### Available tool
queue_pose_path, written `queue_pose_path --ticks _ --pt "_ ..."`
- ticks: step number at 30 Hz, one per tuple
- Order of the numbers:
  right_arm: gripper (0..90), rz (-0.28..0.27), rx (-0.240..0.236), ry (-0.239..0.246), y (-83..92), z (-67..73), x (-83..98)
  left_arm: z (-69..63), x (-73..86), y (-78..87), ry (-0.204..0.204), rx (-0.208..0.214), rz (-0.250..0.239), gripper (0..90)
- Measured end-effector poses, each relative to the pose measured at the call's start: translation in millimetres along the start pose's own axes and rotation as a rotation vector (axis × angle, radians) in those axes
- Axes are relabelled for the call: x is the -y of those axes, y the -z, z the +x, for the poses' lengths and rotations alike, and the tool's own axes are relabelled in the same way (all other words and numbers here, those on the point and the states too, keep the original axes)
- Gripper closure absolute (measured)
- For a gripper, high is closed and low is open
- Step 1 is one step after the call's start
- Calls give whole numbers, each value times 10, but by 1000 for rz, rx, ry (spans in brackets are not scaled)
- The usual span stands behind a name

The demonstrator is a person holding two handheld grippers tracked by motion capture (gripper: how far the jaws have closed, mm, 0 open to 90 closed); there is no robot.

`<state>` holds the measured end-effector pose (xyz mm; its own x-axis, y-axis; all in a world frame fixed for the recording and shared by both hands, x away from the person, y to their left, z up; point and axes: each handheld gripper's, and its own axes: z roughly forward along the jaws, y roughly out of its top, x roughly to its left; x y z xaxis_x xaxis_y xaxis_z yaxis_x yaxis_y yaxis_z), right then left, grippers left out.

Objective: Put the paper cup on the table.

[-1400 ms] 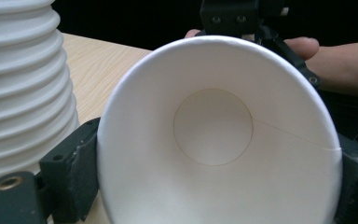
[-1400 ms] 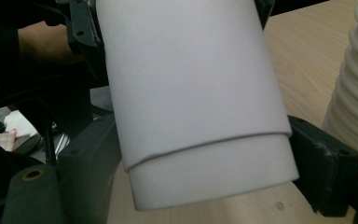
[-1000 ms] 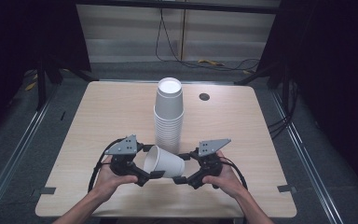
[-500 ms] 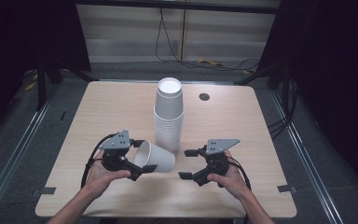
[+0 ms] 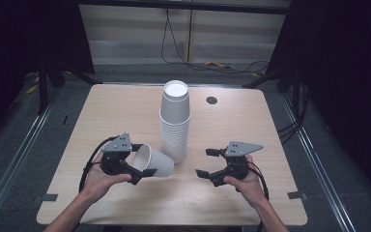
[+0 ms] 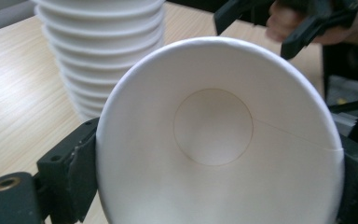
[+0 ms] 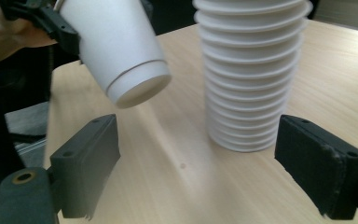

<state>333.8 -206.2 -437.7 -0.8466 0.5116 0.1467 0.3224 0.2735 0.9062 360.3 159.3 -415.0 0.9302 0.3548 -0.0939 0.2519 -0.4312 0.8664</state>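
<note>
Single paper cup [image 5: 153,163] is clamped at its rim by left gripper [image 5: 142,172]; right gripper [image 5: 206,163] is released, empty. Squeeze should be kept light so the rim isn't crushed beside the stack [image 5: 175,123].

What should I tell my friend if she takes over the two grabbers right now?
Left gripper: shut on one white paper cup, held on its side near the rim, bottom pointing toward the stack.
Right gripper: open, nothing between its jaws, beside the stack's foot.
Stack of paper cups: upside down, mid-table.
Done: one cup is off the stack and in hand.
Left: probably set this cup down, then pull the next; where it goes I cannot tell.
</note>
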Motion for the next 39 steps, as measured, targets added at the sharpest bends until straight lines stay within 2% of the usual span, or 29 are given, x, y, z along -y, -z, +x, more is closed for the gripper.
queue_pose_path --ticks 3,5,7,10,16,19,23,27,32,35,37,39 --pt "137 5 33 -9 4 -2 19 53 7 60 9 -31 10 90" --pt "137 -6 52 -35 7 12 54 98 5 110 20 -54 15 88" --pt "137 -1 66 -45 13 21 84 150 -1 177 29 -83 -1 85" --pt "137 13 105 -36 36 32 129 215 2 241 34 -113 7 84" --pt "137 2 131 -41 80 20 146 315 24 268 56 -181 35 84" --pt "137 -4 134 -39 88 1 154 327 0 256 65 -219 84 78" --pt "137 14 123 -47 68 -43 188 390 -49 256 77 -261 118 75" --pt "137 14 125 -57 86 -75 215 458 -69 227 75 -272 154 74" --pt "137 21 131 -54 87 -70 216 542 -60 164 112 -297 185 69" --pt "138 22 127 -48 69 -71 209 586 -58 145 114 -323 219 68" --pt "138 29 129 -47 62 -66 207 621 -57 133 143 -327 231 69" --pt "138 36 124 -51 51 -68 210 662 -59 122 152 -332 244 71"
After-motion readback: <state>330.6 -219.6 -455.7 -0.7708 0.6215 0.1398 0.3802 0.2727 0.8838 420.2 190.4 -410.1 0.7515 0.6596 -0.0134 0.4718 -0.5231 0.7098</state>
